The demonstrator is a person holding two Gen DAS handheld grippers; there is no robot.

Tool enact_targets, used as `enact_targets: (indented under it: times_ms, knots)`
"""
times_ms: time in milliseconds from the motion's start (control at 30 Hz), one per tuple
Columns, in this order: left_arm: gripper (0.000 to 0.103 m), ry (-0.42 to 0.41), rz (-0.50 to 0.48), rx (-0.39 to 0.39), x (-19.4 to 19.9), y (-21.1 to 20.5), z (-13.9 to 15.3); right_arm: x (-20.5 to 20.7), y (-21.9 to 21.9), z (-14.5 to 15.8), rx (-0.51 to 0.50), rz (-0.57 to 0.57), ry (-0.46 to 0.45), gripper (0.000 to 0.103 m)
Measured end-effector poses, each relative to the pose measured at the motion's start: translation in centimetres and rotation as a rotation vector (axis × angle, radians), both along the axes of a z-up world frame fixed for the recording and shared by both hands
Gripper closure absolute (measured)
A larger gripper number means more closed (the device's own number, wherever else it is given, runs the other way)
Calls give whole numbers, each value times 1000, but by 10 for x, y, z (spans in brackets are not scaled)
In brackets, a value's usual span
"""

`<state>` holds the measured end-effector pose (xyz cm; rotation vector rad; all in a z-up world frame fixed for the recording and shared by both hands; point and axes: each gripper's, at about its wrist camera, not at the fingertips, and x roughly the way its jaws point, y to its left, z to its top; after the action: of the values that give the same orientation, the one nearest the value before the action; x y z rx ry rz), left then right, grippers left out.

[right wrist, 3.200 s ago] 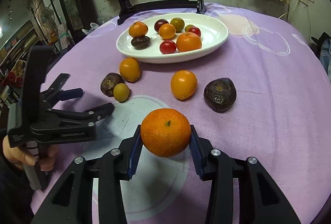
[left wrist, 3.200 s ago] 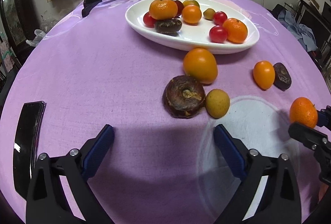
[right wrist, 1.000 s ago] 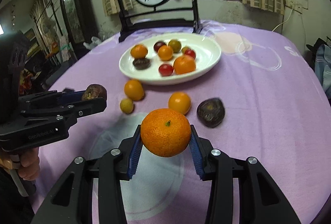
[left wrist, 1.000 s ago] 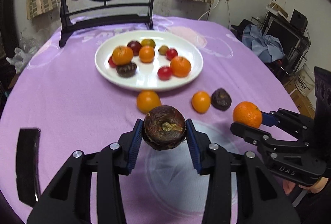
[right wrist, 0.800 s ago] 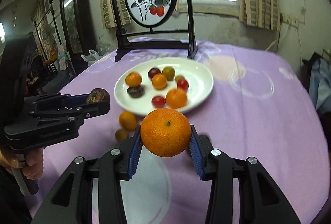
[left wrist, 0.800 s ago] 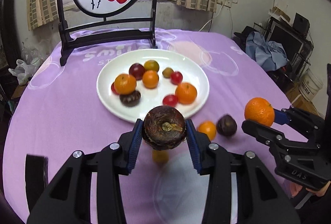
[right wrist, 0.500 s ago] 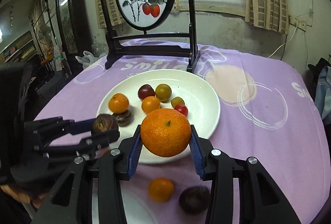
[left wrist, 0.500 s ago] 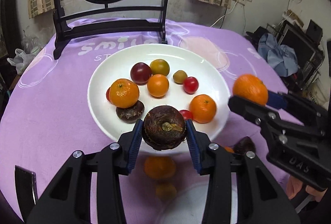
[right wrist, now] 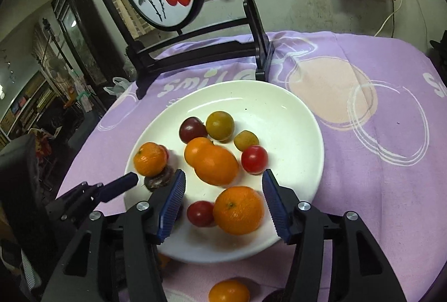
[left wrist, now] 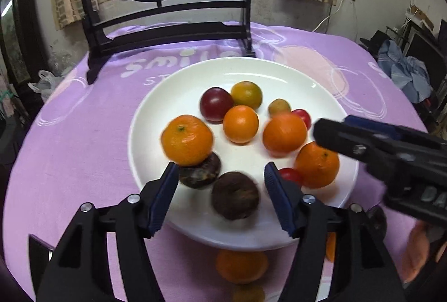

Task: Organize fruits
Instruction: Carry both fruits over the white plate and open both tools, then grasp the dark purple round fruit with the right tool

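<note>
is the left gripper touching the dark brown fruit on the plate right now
Apart. In the left wrist view, the left gripper is open, and white plate shows on both sides between its blue fingers and the dark brown fruit.

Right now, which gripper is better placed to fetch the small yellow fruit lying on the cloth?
Left. The yellow fruit lies close below the open left gripper, between its fingers; the right wrist view misses it.

My left gripper [left wrist: 220, 191] hangs over the plate's near edge with jaws spread wide, gripping nothing. My right gripper [right wrist: 223, 201] hovers beside it, jaws likewise apart and empty.
</note>
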<state>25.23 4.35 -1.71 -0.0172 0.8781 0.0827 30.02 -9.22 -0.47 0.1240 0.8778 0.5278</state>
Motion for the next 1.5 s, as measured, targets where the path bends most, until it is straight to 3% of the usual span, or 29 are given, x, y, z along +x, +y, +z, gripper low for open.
enact_targets:
  times_ms: [100, 233, 400, 633, 767, 1033, 1167, 1267, 1500]
  knots:
    - [39, 2, 14, -46, -14, 8, 6, -18, -15, 8, 28, 2, -19, 45]
    - [29, -12, 36, -36, -45, 10, 15, -45, -29, 13, 41, 12, -36, 45]
    - [23, -20, 20, -64, -88, 7, 16, -90, -34, 10, -2, 63, -65, 45]
    - [22, 8, -6, -50, -125, -4, -4, -147, -34, -19, -75, 100, 2, 45]
    - [22, 19, -25, -80, -131, -6, -13, -161, -35, -35, -106, 86, 28, 45]
    - [18, 19, -22, -60, -125, 3, -20, -154, -45, -43, -258, -33, -10, 45]
    - [16, 37, 7, -100, -122, 14, -21, -137, -48, -56, -353, -79, 14, 45]
    - [16, 45, 5, -137, -122, 18, -20, -124, -46, -58, -350, -75, 10, 45]
    - [16, 47, -12, -131, -122, 14, -20, -96, -37, -60, -350, -93, -3, 45]
